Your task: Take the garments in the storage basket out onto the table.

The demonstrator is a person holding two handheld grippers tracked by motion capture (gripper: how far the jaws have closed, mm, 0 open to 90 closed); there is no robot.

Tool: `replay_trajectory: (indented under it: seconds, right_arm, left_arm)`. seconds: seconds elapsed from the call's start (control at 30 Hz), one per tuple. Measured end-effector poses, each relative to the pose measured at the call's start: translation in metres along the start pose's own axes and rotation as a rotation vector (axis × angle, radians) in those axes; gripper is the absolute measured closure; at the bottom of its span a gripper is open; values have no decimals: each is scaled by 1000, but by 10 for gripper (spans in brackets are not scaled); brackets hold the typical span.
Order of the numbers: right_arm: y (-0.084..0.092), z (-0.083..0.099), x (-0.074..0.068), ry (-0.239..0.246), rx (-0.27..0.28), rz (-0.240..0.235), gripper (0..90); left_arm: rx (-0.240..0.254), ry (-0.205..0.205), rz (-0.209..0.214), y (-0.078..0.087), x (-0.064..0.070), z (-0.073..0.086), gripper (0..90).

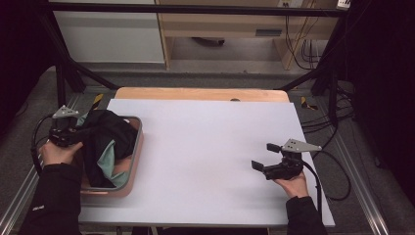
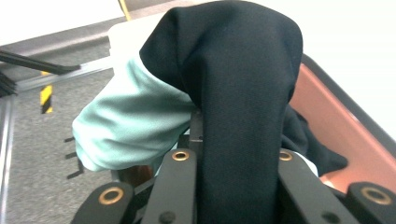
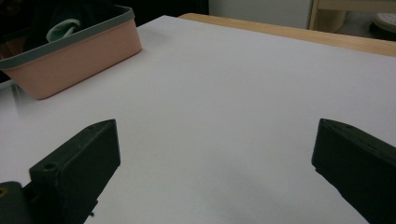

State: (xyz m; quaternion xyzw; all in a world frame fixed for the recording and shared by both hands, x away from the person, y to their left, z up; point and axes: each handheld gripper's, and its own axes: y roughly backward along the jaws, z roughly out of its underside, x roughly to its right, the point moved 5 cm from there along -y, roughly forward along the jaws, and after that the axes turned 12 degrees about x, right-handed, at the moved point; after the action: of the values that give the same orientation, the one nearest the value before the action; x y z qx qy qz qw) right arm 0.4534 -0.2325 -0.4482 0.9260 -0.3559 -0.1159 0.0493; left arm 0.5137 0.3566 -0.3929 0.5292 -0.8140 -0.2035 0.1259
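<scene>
Black garment [image 2: 243,107] pinched in left gripper [image 1: 66,131] over the pink bin [image 1: 128,181]; lift slowly, freeing the mint cloth [image 2: 135,121]; right gripper [image 1: 266,156], jaws spread, waits well right of bin.

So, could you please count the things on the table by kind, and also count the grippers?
Black garment: 1
Mint green garment: 1
Pink bin: 1
Grippers: 2, the left gripper shut on the black garment, the right gripper open over the white table
Total: 5
</scene>
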Motion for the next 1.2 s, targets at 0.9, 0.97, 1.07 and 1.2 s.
replay_trajectory:
  seconds: [0.9,0.97,1.07,1.2]
  right_arm:
    - [0,-1,0,0,3,2,16]
    - [0,-1,0,-1,3,2,16]
    - [0,-1,0,-1,3,2,16]
    - [1,-1,0,0,4,1,16]
  left_arm:
    - [58,-41,31,24,11,-25,806]
    - [63,-45,33,25,12,-27,807]
    - [66,-49,33,27,13,-29,806]
    - [76,-59,39,33,15,-35,807]
